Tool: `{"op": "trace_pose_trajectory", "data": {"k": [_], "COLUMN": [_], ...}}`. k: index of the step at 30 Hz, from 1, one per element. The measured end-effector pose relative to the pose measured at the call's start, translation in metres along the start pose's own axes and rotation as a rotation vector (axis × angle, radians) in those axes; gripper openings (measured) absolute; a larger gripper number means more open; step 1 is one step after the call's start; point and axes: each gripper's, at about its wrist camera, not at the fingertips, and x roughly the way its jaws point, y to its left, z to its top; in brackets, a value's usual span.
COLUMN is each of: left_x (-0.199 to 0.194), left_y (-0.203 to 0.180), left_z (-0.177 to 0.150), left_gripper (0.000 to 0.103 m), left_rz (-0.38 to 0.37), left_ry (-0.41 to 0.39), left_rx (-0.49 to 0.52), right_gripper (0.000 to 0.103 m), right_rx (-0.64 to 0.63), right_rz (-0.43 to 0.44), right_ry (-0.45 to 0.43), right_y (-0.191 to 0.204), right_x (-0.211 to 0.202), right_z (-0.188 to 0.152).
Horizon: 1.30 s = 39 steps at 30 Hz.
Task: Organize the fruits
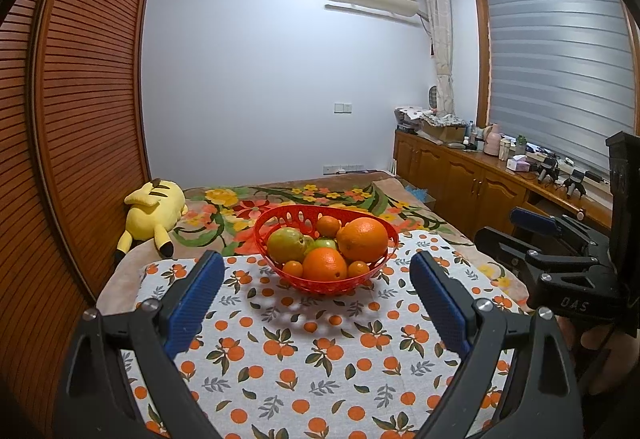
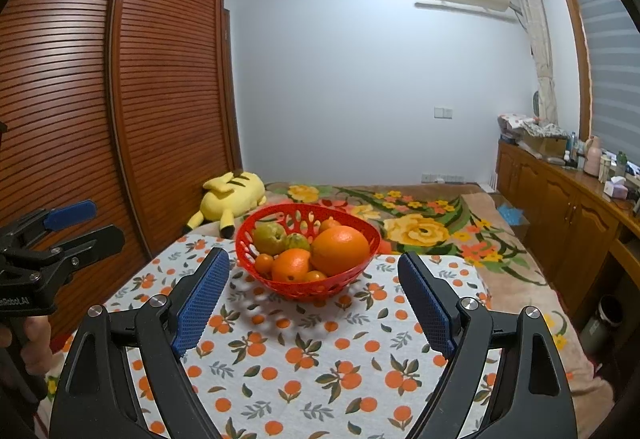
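A red perforated basket (image 1: 360,281) (image 2: 344,285) stands on an orange-print cloth (image 1: 304,359) (image 2: 304,359). It holds two big oranges (image 1: 362,239) (image 2: 340,249), a yellow-green pear (image 1: 286,245) (image 2: 270,237), a green fruit (image 1: 325,243) and several small tangerines (image 1: 293,268). My left gripper (image 1: 316,271) is open, short of the basket, with nothing between its blue pads. My right gripper (image 2: 314,271) is also open and empty, just before the basket. Each gripper shows at the edge of the other view: the right one (image 1: 508,227) and the left one (image 2: 102,221).
The cloth lies on a bed with a floral blanket (image 1: 360,199) (image 2: 420,227). A yellow plush toy (image 1: 154,209) (image 2: 232,199) lies at the far left by the louvred wardrobe (image 1: 88,111). A wooden cabinet (image 1: 460,171) with clutter runs along the right under the window.
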Motion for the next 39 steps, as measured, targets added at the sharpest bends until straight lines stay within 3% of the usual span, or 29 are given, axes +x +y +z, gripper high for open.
{"op": "trace_pose_trajectory", "data": {"k": [39], "left_x": [-0.019], "left_y": [-0.006], "left_z": [0.004], "left_gripper": [0.095], "left_rz": [0.015], "left_ry": [-0.038], "left_rx": [0.001], "right_gripper": [0.088], "right_rx": [0.000], "right_rz": [-0.009], "right_ry": [-0.020], "right_y": [0.001], "right_x": [-0.008], "right_z": [0.004]}}
